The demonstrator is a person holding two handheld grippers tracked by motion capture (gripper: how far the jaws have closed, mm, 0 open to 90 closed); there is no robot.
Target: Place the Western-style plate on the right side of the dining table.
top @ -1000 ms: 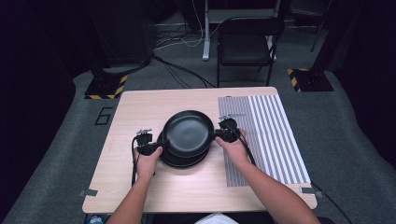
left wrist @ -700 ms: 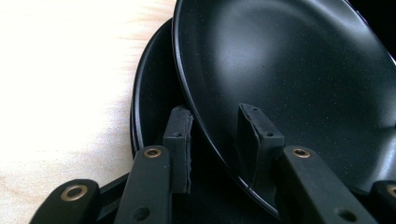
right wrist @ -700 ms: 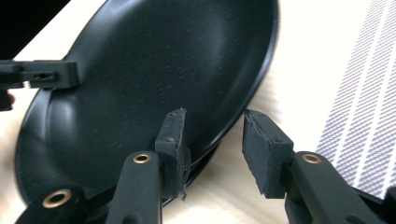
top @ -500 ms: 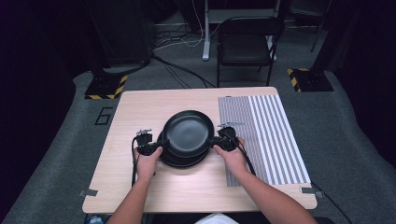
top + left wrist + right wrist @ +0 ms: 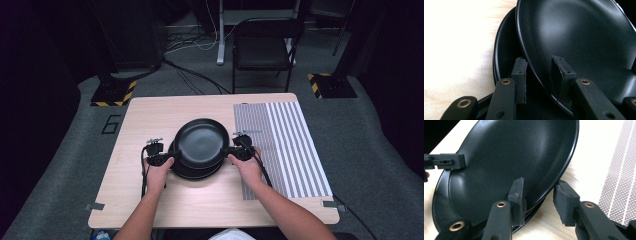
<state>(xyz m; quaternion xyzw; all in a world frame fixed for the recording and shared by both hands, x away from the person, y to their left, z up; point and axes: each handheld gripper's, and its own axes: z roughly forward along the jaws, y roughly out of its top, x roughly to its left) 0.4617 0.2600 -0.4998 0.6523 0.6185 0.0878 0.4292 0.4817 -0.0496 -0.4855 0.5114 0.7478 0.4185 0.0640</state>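
High view: both tongs (image 5: 169,157) (image 5: 226,150) seemingly gripping top plate (image 5: 201,141).

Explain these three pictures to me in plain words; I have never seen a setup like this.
No robot here: a person stands at a wooden table and holds a hand tool with two black jaws in each hand. The wide picture comes from a camera above the table. The two close-ups come from small cameras riding on each pair of tongs, looking along their jaws.

On the table lie a striped grey placemat and a stack of black plates. The left tongs and the right tongs each straddle an opposite edge of the top plate, which sits tilted above the stack. In the close-ups, each pair has one jaw inside the plate and one beneath its rim; whether the pads press cannot be told.
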